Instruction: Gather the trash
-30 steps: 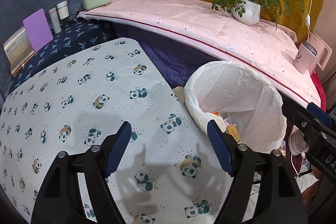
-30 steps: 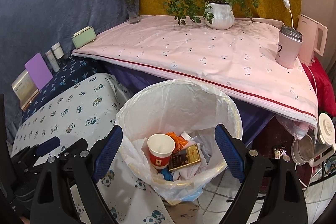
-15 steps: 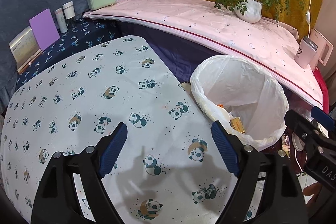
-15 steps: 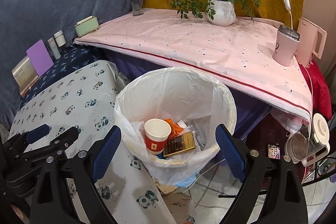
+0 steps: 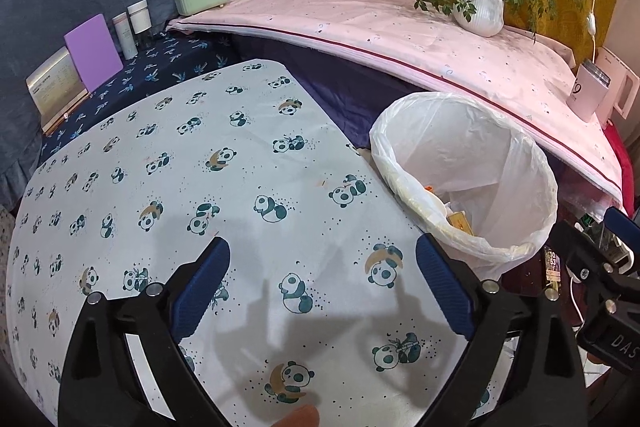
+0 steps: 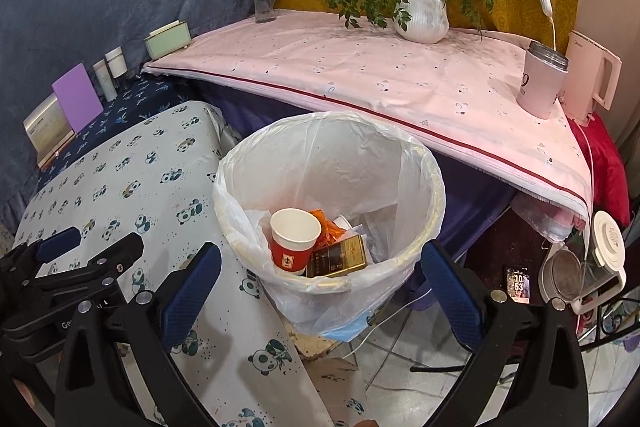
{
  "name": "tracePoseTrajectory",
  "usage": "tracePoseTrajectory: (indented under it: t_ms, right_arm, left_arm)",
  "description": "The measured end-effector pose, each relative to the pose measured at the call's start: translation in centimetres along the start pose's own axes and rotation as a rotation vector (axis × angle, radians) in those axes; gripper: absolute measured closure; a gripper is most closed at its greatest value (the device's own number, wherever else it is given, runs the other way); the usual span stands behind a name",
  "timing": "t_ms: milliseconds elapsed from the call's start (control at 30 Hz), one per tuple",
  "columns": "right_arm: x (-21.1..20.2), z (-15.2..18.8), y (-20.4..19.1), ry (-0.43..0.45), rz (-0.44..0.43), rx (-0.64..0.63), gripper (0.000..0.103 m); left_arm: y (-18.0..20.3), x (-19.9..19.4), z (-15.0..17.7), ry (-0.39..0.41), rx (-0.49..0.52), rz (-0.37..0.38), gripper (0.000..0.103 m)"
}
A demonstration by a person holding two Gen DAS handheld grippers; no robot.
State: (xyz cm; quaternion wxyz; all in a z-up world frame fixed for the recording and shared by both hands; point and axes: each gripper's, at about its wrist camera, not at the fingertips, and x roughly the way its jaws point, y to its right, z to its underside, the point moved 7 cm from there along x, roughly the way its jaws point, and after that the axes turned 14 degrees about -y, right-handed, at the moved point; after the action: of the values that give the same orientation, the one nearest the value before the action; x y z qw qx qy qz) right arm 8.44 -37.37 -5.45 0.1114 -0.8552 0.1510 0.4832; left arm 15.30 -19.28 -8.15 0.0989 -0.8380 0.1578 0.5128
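Both grippers empty, jaws spread wide. Right gripper [image 6: 318,289] hovers with the lined trash bin [image 6: 430,183] just ahead between its 2 fingers, cup [image 6: 294,241] inside; left gripper [image 5: 322,293] faces bare panda cloth [image 5: 168,163], bin forward-right.

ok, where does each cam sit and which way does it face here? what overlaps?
Left wrist: on the left gripper, looking down and forward over the panda tablecloth; its open jaws show, with the right gripper at the right edge.
Right wrist: on the right gripper, above the trash bin holding a paper cup; its open jaws show, with the left gripper at lower left.
Shared: bin, tablecloth, pink table, potted plant.
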Motion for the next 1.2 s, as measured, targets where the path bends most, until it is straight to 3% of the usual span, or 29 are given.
tracePoseTrajectory:
  t_ms: [200, 1200]
  right_arm:
    - [-0.2, 0.5, -0.2, 0.012, 0.054, -0.045, 0.007]
    - [0.4, 2.0, 0.2, -0.012, 0.056, -0.044, 0.007]
  left_arm:
    - [0.1, 0.0, 0.6, -0.004, 0.005, -0.013, 0.01]
    - [1.2, 0.6, 1.7, -0.017, 0.028, -0.048, 0.01]
